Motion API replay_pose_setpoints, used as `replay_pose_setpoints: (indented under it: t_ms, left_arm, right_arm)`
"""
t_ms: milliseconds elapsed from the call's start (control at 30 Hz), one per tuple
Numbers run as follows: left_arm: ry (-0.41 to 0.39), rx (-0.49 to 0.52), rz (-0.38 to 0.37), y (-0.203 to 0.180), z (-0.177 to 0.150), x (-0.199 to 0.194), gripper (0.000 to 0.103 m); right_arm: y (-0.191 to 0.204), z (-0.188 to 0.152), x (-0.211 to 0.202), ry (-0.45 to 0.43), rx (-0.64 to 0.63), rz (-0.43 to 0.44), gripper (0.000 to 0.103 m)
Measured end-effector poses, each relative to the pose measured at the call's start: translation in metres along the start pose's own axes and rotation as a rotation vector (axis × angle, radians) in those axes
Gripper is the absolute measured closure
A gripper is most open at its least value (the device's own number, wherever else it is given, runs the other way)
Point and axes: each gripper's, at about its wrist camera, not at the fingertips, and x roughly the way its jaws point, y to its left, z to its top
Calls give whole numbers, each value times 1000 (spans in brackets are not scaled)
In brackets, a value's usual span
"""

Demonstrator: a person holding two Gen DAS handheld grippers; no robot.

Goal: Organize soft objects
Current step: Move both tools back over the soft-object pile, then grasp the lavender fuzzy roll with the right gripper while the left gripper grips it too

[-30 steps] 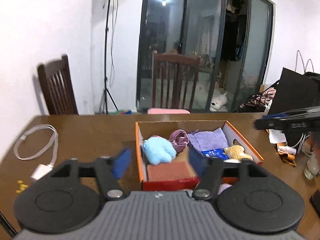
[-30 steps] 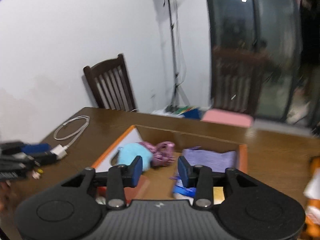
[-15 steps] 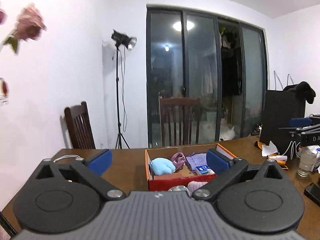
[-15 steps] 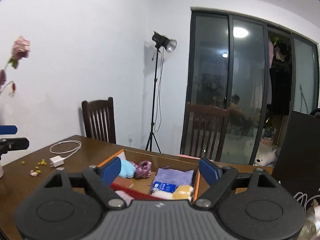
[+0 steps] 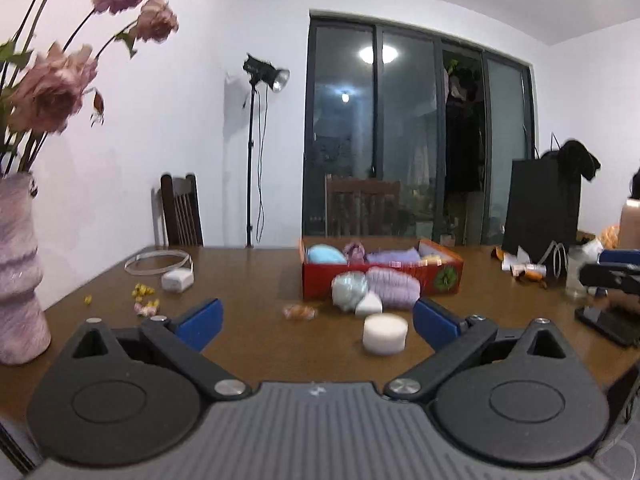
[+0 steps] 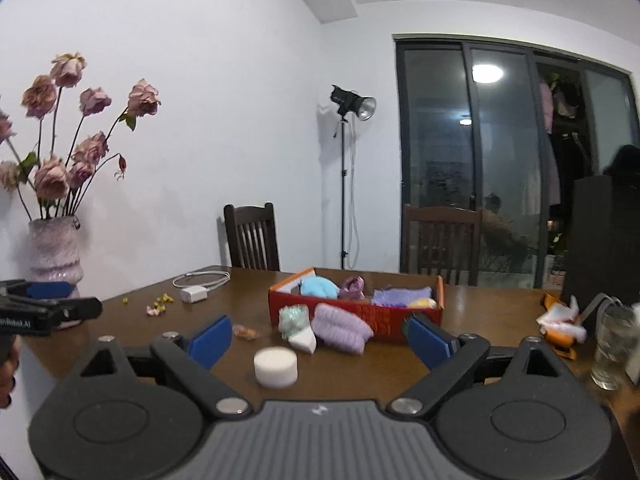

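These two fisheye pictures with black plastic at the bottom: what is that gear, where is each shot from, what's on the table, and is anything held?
No robot: a person holds a two-finger tool in each hand, each with a camera looking along its blue-padded fingers. The left gripper and right gripper have just been opening; nothing is between their pads. On the brown wooden table stands a red cardboard box of soft things. In front of it lie a lilac knitted bundle, a pale green ball, a white wedge sponge and a white round sponge. A pink vase stands at the left.
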Motion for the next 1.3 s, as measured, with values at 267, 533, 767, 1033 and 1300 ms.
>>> replay_pose_setpoints:
  t_ms: [267,533,767,1033,1300]
  left_arm:
    - [36,-15,-16,1,-5,17,0]
    - [96,11,-39,-7,-16,48,0]
    - [146,-12,-64,-12,-6,112,0]
    - [157,-34,-52,-25,11,207,0]
    - [179,-119,-21,-22,25,270,0]
  right_arm:
    - [2,-42,-10,89,48,-24,6]
    - [-3,-47,22,113,69,-29,7]
    - [-26,-46,84,175,144,-60,8]
    - [-73,-29,230,227,311,-9,13]
    - [-88,-31,356,335,422,-11,45]
